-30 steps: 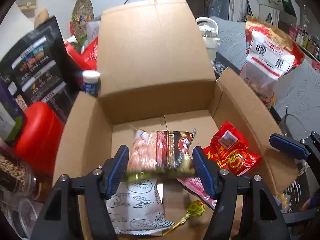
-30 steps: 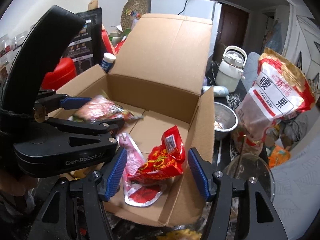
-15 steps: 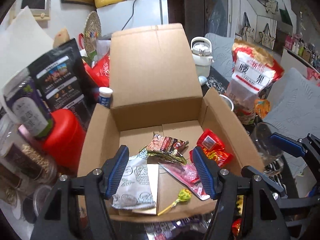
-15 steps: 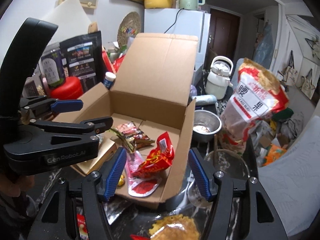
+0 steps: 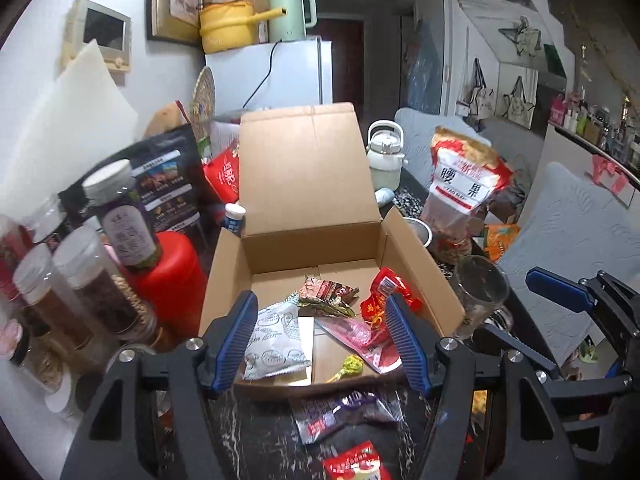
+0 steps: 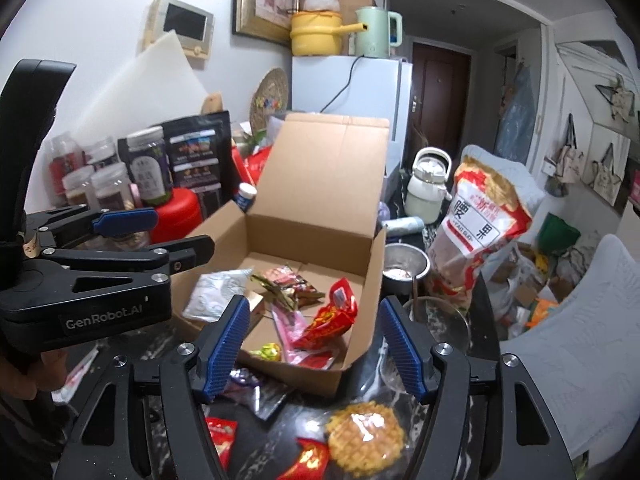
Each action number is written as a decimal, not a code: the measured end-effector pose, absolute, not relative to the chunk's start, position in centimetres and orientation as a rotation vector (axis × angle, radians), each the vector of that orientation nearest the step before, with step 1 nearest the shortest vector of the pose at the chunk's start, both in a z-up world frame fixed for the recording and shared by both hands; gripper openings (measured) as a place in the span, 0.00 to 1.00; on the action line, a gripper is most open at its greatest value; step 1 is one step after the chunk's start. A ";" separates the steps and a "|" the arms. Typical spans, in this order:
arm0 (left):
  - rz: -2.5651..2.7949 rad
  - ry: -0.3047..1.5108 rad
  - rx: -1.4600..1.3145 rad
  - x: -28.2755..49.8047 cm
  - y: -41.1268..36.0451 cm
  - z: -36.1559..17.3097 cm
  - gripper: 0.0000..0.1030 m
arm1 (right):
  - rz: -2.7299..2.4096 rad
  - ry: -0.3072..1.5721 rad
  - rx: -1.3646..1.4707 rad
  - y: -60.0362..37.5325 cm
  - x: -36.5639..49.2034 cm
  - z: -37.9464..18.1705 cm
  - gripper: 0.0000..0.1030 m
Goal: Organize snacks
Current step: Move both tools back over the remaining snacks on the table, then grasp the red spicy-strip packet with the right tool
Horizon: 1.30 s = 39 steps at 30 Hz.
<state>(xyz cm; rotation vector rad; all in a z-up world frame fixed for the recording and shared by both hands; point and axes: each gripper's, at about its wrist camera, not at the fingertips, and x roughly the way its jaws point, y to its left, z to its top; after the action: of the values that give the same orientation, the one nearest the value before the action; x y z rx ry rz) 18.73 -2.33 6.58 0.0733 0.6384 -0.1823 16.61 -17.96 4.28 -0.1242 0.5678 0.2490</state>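
An open cardboard box (image 5: 416, 264) (image 6: 360, 280) stands on the dark table and holds several snacks: a white packet (image 5: 276, 336), a brown-red packet (image 5: 326, 296) (image 6: 288, 280), a red packet (image 5: 386, 292) (image 6: 332, 316), a pink packet (image 5: 360, 338) and a yellow-green lollipop (image 5: 348, 366) (image 6: 268, 350). My left gripper (image 5: 322, 338) is open and empty, held back above the box's near edge. My right gripper (image 6: 314, 338) is open and empty above the box's near right corner. Loose snacks lie on the table in front: a purple packet (image 5: 340, 410), a red packet (image 5: 356, 462) and a round waffle snack (image 6: 366, 436).
Jars (image 5: 120, 216) and a red container (image 5: 172, 268) crowd the box's left side. A big red-white nut bag (image 5: 464, 196) (image 6: 480, 232), a white kettle (image 5: 384, 160), a steel bowl (image 6: 404, 268) and a glass (image 5: 480, 292) stand to its right.
My left gripper let go of the brown-red packet, which now lies in the box. Both grippers have pulled back and up from the box.
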 end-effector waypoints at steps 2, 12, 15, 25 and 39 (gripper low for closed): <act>-0.187 0.625 0.070 17.4 -1.9 7.1 0.64 | 0.250 0.555 -0.119 -17.8 15.5 4.7 0.69; -0.195 0.565 0.070 12.4 -0.2 7.9 0.88 | 0.292 0.526 -0.111 -16.5 10.8 5.0 0.72; -0.202 0.565 0.077 11.2 0.2 7.7 0.88 | 0.308 0.530 -0.106 -16.0 9.8 4.6 0.74; -0.208 0.602 0.077 8.3 1.7 5.6 0.88 | 0.334 0.562 -0.070 -14.8 7.1 2.1 0.77; -0.194 0.743 -0.047 7.0 4.9 -0.7 0.88 | 0.345 0.714 0.003 -14.1 6.9 -4.4 0.78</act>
<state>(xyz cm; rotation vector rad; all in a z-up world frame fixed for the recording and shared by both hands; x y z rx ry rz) 7.03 4.95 -0.71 -0.0467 0.7435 -0.1936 6.86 -14.11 -4.37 0.0030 0.7139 0.3450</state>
